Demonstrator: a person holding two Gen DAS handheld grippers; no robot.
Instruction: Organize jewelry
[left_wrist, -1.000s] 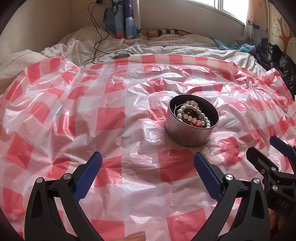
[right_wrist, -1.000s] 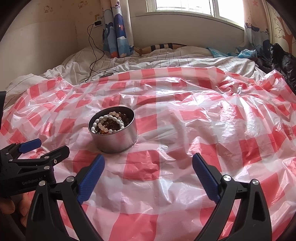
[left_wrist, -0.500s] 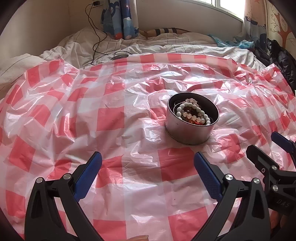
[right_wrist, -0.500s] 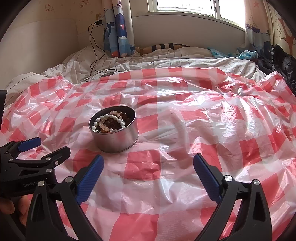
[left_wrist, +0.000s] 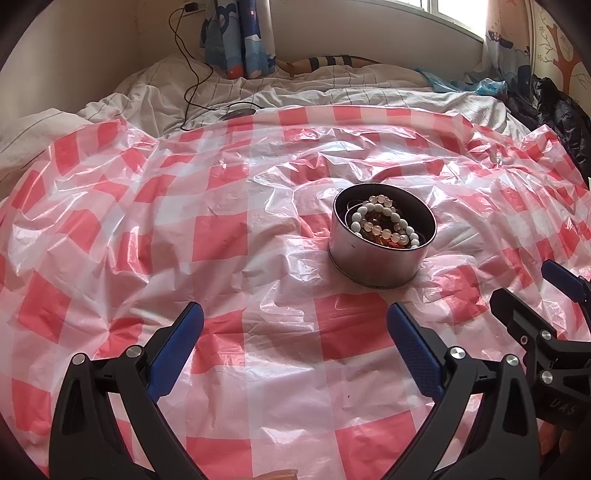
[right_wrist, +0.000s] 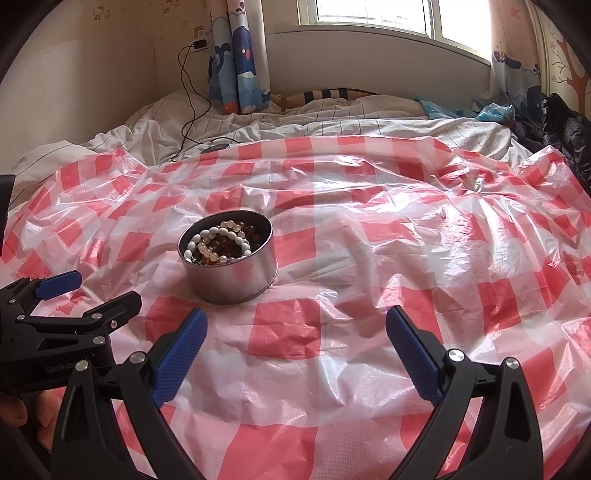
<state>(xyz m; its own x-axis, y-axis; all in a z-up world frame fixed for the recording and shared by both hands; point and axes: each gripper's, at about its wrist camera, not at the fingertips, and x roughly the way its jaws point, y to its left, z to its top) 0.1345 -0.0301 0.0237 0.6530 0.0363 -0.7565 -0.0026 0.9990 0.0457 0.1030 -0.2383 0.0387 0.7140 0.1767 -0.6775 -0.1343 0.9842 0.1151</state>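
A round silver tin (left_wrist: 373, 262) stands on the red-and-white checked plastic sheet (left_wrist: 221, 240); it also shows in the right wrist view (right_wrist: 236, 280). Several bead bracelets (left_wrist: 384, 225), white, pale pink and amber, lie inside it (right_wrist: 218, 242). My left gripper (left_wrist: 295, 339) is open and empty, above the sheet, near and to the left of the tin. My right gripper (right_wrist: 295, 343) is open and empty, near and to the right of the tin. Each gripper shows at the edge of the other's view (left_wrist: 546, 291) (right_wrist: 85, 295).
The sheet covers a bed with rumpled white bedding (right_wrist: 258, 125) behind it. A black charging cable (right_wrist: 188, 96) runs down the wall to the bed. Blue curtains (right_wrist: 240, 55), a window and dark clothing (right_wrist: 561, 125) stand at the back and right.
Both grippers have lifted and tilted slightly, so more of the back wall and window shows. The tin and bracelets have not moved. Both grippers stay open.
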